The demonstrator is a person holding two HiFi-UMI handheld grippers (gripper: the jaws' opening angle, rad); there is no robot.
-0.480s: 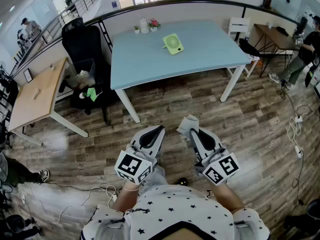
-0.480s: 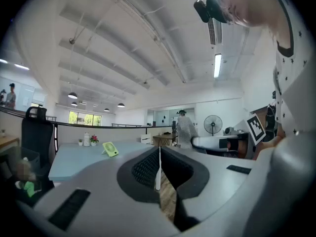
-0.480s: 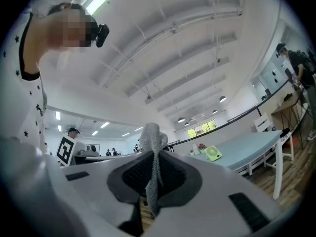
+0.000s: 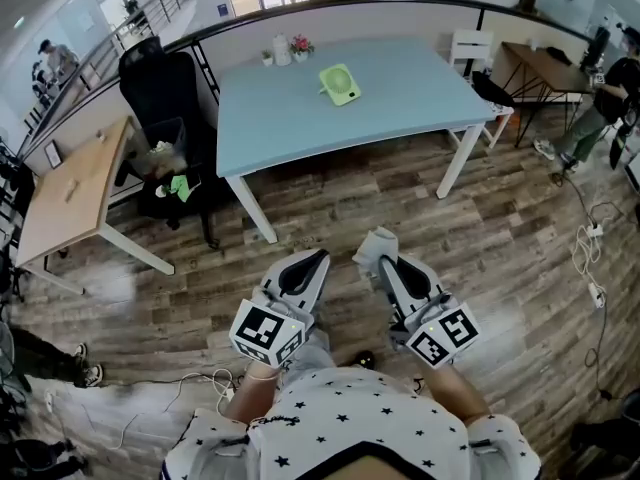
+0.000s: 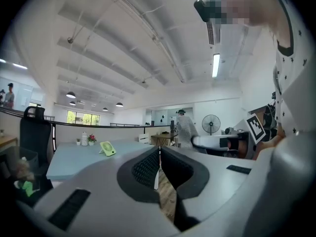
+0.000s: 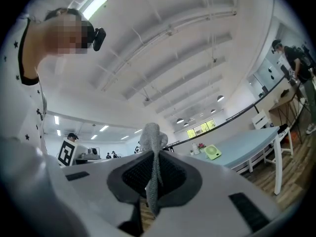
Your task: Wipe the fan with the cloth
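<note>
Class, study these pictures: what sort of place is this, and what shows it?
Probably an open-plan office or workshop: a blue table and a wooden desk, a black office chair, and strip lights on a high ceiling.

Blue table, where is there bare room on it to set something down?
The whole near strip of the blue table is bare, from its left edge to the right corner. The right side beyond the green fan is open too. It is crowded only at the far edge, where a white container, flowers and a small pot cluster behind the fan.
</note>
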